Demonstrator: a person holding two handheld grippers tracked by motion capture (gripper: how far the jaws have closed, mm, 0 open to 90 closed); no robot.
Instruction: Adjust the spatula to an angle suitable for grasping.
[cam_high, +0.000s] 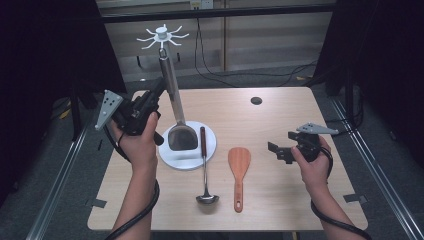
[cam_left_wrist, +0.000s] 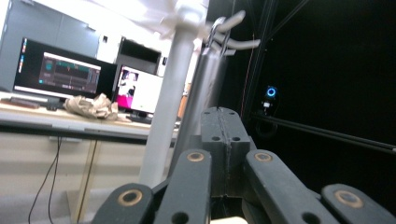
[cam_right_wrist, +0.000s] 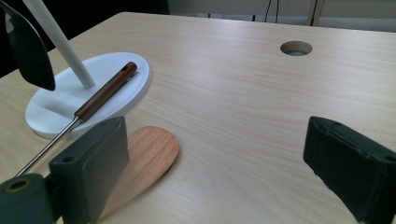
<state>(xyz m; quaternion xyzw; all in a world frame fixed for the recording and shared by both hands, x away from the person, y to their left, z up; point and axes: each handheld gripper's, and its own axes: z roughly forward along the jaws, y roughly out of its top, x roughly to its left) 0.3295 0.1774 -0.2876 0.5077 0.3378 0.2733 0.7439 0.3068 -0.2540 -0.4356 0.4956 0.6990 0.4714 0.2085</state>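
Left hand-held gripper (cam_high: 159, 86) shut beside hanging metal spatula (cam_high: 176, 117)

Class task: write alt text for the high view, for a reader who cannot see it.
A metal spatula hangs from a white hook stand, beside the raised left gripper. A ladle and wooden spoon lie on the table; the right gripper hovers open.

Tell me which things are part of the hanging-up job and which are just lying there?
In the job: the metal spatula hanging on the white rack, and the left tool shut beside its handle.

Just lying about: the ladle, the wooden spoon, and the right tool, open and holding nothing.
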